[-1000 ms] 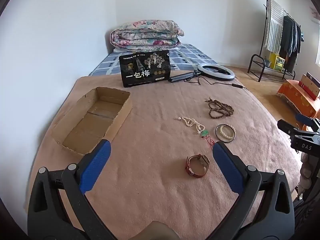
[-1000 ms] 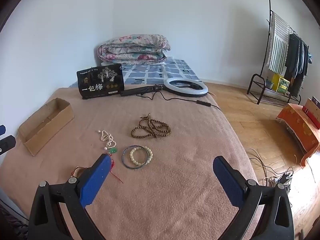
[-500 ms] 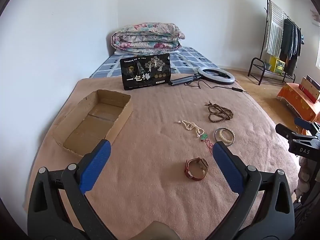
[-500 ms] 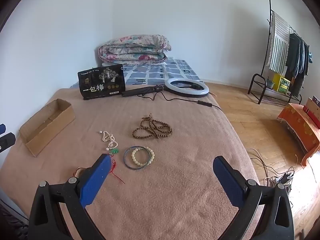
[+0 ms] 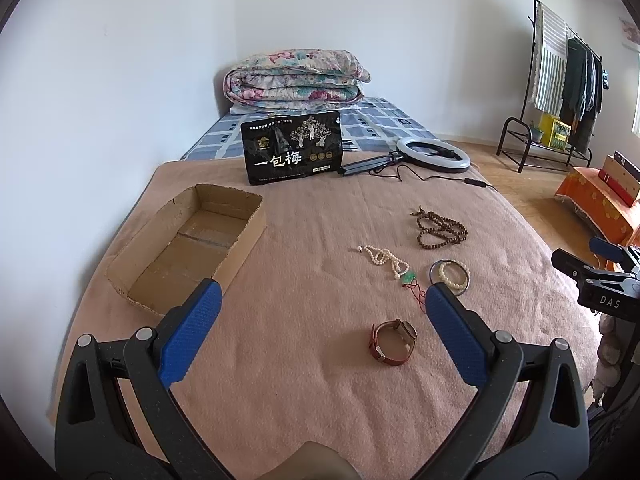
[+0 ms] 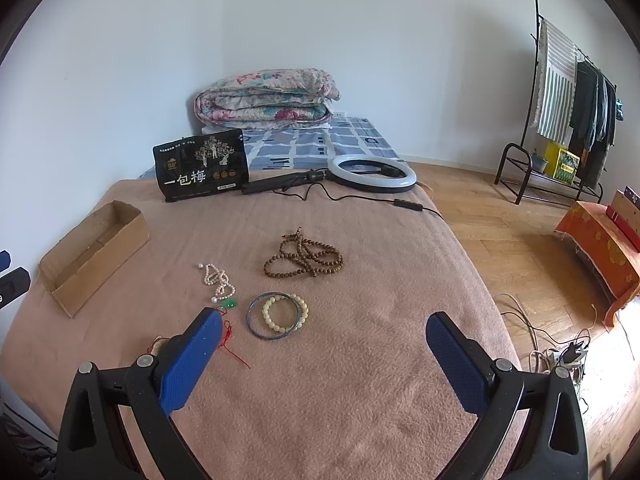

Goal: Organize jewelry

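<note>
One pink blanket over bed; one empty cardboard box at left. Two grippers, left and right, jaws spread, empty. Five jewelry pieces mid-blanket: brown bead strand, pearl necklace, bangle ringing bead bracelet, watch. Unmoved; view slightly pulled back.

Two black-framed tools, left tool and right tool, blue textured pads, silver screws, "DAS" marking.

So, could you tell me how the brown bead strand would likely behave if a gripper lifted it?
The brown bead strand lies in loose overlapping loops, so it is probably floppy and would dangle. Its round beads may slip between flat pads.
</note>
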The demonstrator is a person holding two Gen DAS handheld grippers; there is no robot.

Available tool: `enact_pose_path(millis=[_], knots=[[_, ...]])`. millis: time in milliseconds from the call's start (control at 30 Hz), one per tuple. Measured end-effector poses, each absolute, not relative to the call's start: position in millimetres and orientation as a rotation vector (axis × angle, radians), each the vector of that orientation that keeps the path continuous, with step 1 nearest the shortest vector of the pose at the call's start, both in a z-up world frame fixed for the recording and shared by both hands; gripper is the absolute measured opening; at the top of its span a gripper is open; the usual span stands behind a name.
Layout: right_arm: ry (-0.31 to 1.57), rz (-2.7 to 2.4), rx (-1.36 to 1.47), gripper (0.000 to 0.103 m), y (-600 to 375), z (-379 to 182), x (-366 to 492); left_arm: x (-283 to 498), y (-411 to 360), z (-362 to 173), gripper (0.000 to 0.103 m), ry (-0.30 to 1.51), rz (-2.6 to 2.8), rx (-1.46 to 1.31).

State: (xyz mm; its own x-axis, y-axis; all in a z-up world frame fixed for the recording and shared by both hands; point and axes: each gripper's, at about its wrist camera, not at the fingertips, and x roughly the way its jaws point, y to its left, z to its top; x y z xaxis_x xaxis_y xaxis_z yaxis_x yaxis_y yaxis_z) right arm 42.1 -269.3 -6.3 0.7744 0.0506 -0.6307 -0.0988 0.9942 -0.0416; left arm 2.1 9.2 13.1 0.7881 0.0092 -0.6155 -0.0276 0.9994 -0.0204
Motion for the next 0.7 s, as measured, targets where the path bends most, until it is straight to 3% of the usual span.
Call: enact_pose_path(millis=[700], knots=[[0.689,0.081,-0.070,0.103,-270.3,-9.8,42.9,1.2,9.5,14.0,0.103,0.659,0.021,-0.029]])
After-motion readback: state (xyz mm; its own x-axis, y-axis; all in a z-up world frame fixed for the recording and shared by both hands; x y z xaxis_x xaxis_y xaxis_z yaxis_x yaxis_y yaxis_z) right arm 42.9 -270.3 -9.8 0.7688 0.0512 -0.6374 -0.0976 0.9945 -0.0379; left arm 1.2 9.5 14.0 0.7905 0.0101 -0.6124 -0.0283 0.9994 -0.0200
